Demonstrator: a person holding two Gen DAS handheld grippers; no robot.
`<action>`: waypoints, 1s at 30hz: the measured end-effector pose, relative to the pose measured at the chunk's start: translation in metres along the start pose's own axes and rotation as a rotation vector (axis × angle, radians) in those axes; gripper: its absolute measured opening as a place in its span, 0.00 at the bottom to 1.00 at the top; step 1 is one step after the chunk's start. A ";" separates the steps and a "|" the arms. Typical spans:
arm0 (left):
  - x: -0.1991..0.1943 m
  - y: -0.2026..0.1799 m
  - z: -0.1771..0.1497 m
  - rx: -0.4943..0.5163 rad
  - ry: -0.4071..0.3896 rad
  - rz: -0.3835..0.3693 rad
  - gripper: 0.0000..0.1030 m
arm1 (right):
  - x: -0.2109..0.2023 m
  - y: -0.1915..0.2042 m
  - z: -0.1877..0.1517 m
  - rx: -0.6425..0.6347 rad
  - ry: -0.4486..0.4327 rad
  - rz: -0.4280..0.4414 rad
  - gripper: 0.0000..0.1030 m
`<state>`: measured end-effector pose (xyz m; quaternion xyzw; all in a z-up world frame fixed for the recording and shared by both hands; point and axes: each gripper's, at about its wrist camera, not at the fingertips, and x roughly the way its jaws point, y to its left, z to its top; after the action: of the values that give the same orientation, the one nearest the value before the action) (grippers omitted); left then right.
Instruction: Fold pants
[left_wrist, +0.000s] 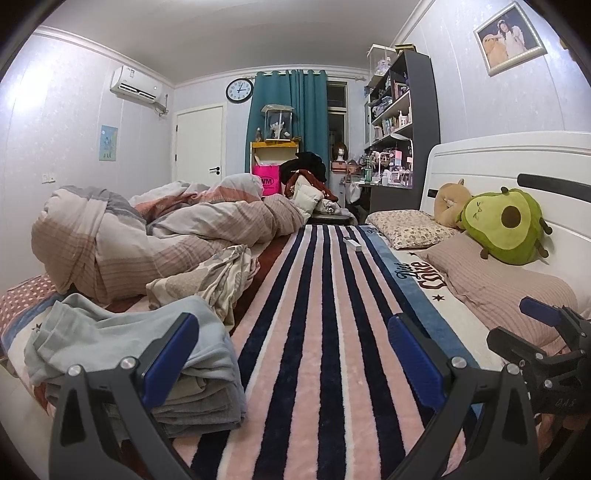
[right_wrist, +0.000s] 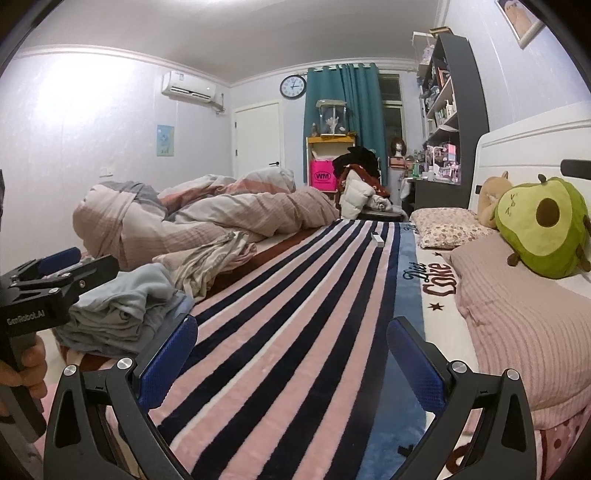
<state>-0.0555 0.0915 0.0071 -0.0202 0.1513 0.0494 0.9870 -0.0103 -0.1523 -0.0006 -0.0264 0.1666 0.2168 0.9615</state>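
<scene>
While both tools hover low over the striped blanket (left_wrist: 325, 332), the left gripper (left_wrist: 293, 354) and right gripper (right_wrist: 291, 356) gape apart, holding nothing. Lower left of the frame, the pale blue pants (left_wrist: 129, 343) sit crumpled atop folded clothes; behind, a rumpled duvet (left_wrist: 155, 236).

A: Striped blanket (left_wrist: 325, 332): plush, fuzzy pile, matt. Folded clothes pile (left_wrist: 147, 354): soft cloth, light blue and grey.

B: Left gripper (left_wrist: 293, 354): matt black plastic, blue textured pads (left_wrist: 170, 360), shiny metal bolts. Avocado toy (right_wrist: 543, 225): fleecy. Headboard (left_wrist: 498, 162): glossy white.
</scene>
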 end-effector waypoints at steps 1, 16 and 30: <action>0.000 0.000 0.000 0.001 0.000 0.001 0.98 | 0.000 -0.001 0.000 0.003 -0.001 -0.001 0.99; 0.003 0.001 -0.003 0.004 0.005 -0.001 0.99 | 0.000 -0.003 0.000 0.013 -0.004 -0.001 0.99; 0.003 0.001 -0.003 0.005 0.006 -0.002 0.99 | 0.000 -0.003 0.001 0.013 -0.004 0.000 0.99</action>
<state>-0.0535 0.0921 0.0032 -0.0182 0.1545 0.0480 0.9867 -0.0091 -0.1553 -0.0001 -0.0196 0.1660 0.2157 0.9620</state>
